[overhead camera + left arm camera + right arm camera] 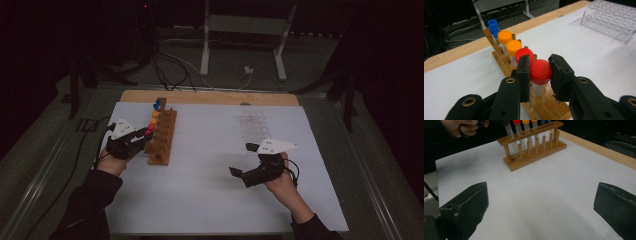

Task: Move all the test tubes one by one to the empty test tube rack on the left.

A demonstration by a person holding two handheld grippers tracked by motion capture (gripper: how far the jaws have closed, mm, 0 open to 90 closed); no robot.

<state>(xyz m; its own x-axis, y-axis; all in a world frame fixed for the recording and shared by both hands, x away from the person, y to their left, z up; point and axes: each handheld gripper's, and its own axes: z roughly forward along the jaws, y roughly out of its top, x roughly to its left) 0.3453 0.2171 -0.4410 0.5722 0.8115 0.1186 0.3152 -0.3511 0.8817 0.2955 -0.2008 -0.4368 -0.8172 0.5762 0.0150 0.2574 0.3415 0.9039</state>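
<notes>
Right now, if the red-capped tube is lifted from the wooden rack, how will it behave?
The red-capped tube looks like clear, empty plastic, so probably light and stiff. The left tongs press its smooth round cap, so it might slip or twist. Laid on the table, it would likely roll.

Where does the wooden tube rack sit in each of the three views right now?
High view: the wooden tube rack stands left of centre, running away from the person, beside the left gripper.
Left gripper view: it runs from bottom centre up to the left, under the jaws.
Right gripper view: top centre, seen side-on.
Shared landmark: the red-capped tube at the rack's near end, clamped by the left gripper.
</notes>
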